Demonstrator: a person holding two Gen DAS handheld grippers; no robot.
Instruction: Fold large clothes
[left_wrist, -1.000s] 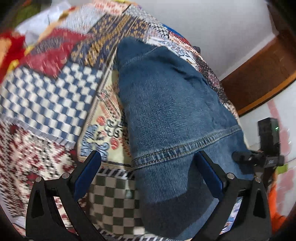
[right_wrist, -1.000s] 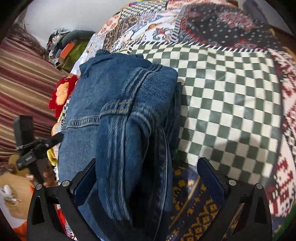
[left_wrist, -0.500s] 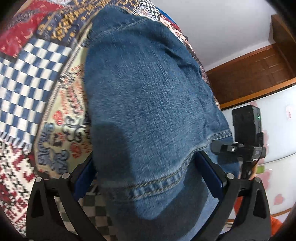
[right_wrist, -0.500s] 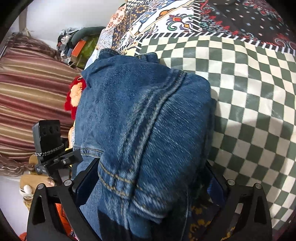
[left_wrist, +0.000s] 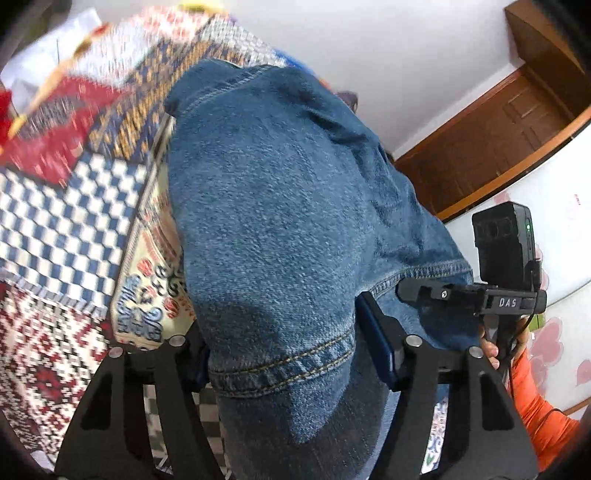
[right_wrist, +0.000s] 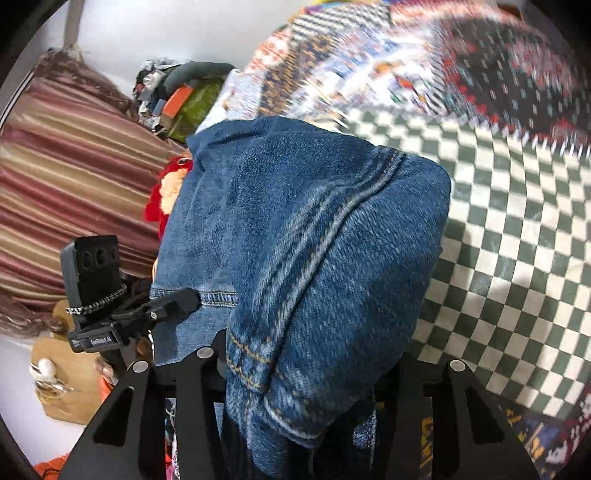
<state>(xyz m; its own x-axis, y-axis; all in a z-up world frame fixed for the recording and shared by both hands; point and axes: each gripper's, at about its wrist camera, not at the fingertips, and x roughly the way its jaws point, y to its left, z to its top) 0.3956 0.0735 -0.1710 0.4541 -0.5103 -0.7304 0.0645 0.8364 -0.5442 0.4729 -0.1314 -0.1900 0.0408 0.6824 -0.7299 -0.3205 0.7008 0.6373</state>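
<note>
Both grippers — left (left_wrist: 284, 354), right (right_wrist: 306, 373) — clamp the jeans' (left_wrist: 288, 206) near end (already doubled); final fold left

1. The jeans (left_wrist: 280, 206) lay on the quilt (left_wrist: 66, 221), reaching away from the left gripper (left_wrist: 284, 350), whose fingers closed on the near hem.
2. In the left wrist view, the quilt spread to the left of the jeans, and the wall (left_wrist: 388, 55) and door (left_wrist: 498, 122) stood behind them to the right.
3. The right gripper (right_wrist: 306, 369) clamped the jeans' near fold in the right wrist view.
4. There, the quilt spread right of the jeans and behind them.
5. The curtain (right_wrist: 66, 177) hung to the left, with a pile of things (right_wrist: 181, 99) behind it against the wall.
</note>
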